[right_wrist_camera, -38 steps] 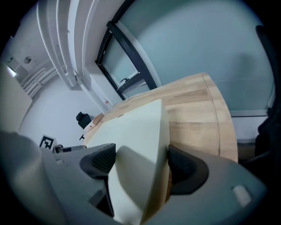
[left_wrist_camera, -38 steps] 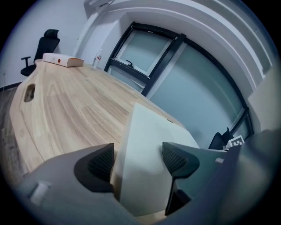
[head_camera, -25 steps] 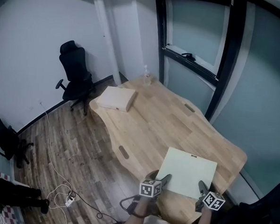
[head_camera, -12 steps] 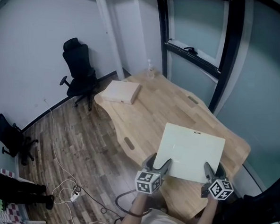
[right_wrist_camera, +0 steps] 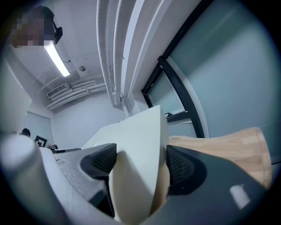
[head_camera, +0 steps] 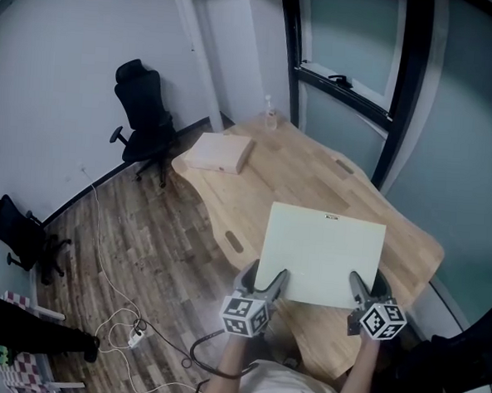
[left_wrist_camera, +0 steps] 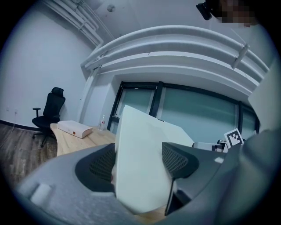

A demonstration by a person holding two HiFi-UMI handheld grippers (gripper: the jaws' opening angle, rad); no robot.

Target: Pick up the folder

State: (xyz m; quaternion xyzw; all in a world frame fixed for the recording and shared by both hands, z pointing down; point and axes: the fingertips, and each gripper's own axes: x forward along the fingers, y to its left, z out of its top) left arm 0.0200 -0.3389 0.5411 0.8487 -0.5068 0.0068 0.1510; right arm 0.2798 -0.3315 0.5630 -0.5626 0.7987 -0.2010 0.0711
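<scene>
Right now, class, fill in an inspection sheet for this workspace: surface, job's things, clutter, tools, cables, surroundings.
Surface: wooden table, mostly bare.
Job's things: pale folder, held by its near edge, tilted up.
Clutter: flat box and small bottle at the table's far end.
Tools: left tool and right tool, each shut on the folder.
Cables: white cable running to a power strip on the floor.
Surroundings: black chair, dark-framed window.
</scene>
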